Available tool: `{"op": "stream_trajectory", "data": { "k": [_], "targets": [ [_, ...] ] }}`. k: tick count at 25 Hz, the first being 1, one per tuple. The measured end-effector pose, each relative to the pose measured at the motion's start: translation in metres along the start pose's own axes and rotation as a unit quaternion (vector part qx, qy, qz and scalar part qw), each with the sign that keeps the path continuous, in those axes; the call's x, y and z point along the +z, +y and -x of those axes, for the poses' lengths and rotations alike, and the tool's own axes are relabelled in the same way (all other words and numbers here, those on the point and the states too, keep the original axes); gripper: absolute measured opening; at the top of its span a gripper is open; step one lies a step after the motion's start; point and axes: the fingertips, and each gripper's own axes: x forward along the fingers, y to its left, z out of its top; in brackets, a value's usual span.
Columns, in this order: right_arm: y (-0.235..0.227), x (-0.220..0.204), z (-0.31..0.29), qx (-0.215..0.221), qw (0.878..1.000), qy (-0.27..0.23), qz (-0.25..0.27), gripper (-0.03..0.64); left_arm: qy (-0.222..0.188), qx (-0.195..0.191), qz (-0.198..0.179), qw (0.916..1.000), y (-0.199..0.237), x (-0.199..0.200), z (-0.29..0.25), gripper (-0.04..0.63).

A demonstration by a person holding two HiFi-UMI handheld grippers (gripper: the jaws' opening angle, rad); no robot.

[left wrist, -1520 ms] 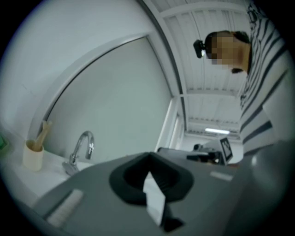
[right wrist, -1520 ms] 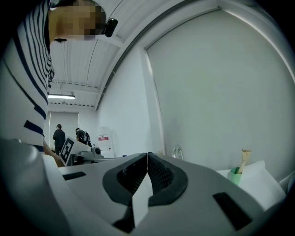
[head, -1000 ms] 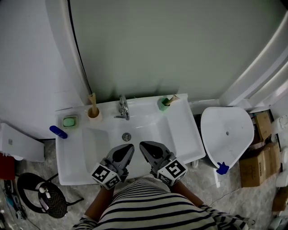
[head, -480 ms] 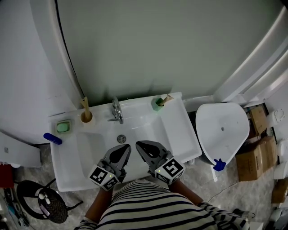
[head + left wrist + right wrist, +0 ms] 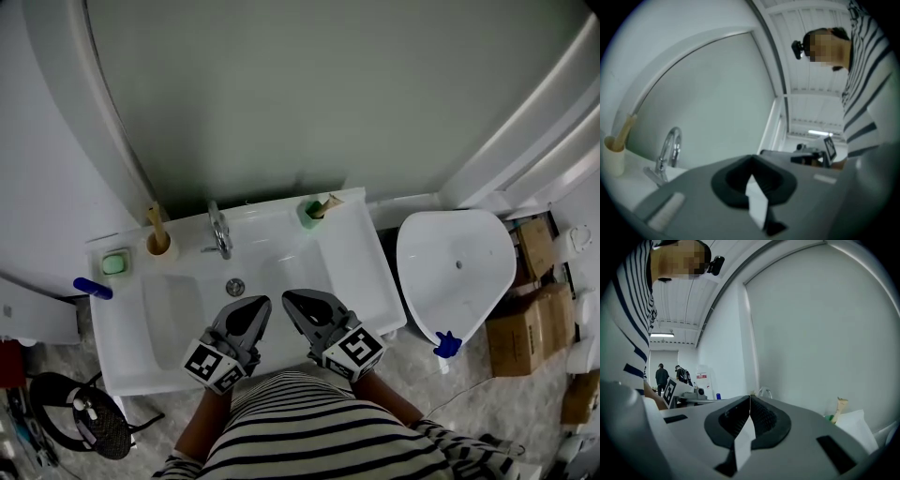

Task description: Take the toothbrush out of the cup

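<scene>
I hold the left hand-held gripper and the right hand-held gripper side by side over the near part of the white washbasin. Each has its jaws pressed together with nothing between them. Ahead and to the left of the left hand-held gripper, a beige cup stands on the basin's back ledge with a wooden toothbrush upright in it. Ahead and slightly right of the right hand-held gripper, a green cup on the same ledge holds a second toothbrush leaning to the right. Both cups are well apart from the hand-held grippers. The faucet stands between the cups, with the drain just ahead of the left hand-held gripper. A green soap dish sits left of the beige cup, and a white lidded bin stands to the right of the washbasin.
</scene>
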Motion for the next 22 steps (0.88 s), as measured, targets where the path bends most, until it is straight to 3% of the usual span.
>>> {"op": "stream_trajectory", "data": {
  "k": [22],
  "targets": [
    [-0.112, 0.007, 0.098, 0.058, 0.998, -0.013, -0.002, 0.008, 0.011, 0.060, -0.041, 0.9973, -0.073, -0.032, -0.121, 0.008]
  ]
}}
